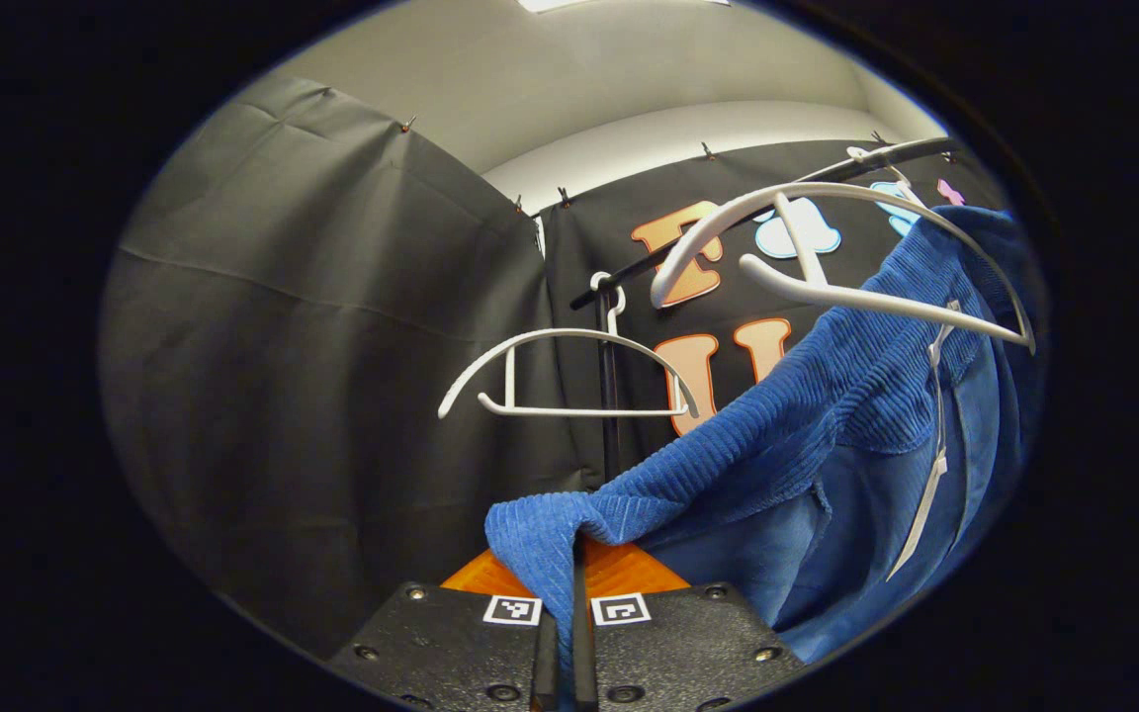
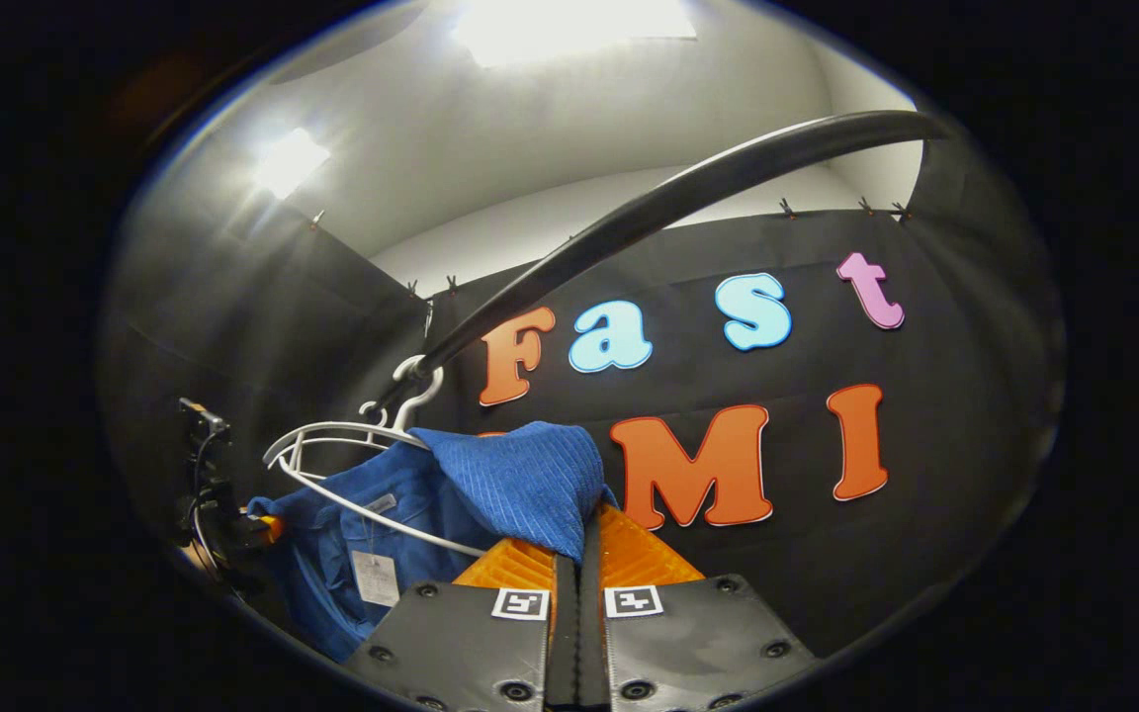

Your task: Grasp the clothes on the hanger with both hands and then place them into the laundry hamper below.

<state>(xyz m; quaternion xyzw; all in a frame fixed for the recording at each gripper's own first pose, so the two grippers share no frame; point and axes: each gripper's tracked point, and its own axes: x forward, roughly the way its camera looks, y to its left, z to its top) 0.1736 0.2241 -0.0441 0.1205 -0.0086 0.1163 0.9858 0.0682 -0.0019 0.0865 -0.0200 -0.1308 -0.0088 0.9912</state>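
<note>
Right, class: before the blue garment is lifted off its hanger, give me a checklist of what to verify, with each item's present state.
1. Left claw pinching the blue garment: ok, ribbed fabric is clamped between its closed fingers.
2. Right claw pinching the garment: ok, a ribbed fold sits between its closed fingers.
3. Garment free of its white hanger: not ok, it drapes over the hanger's bar.
4. Hanger hooked on the black rail: ok.
5. Empty hanger out of the way: ok, it hangs apart from the garment.
6. Hamper in place below: cannot tell.
</note>
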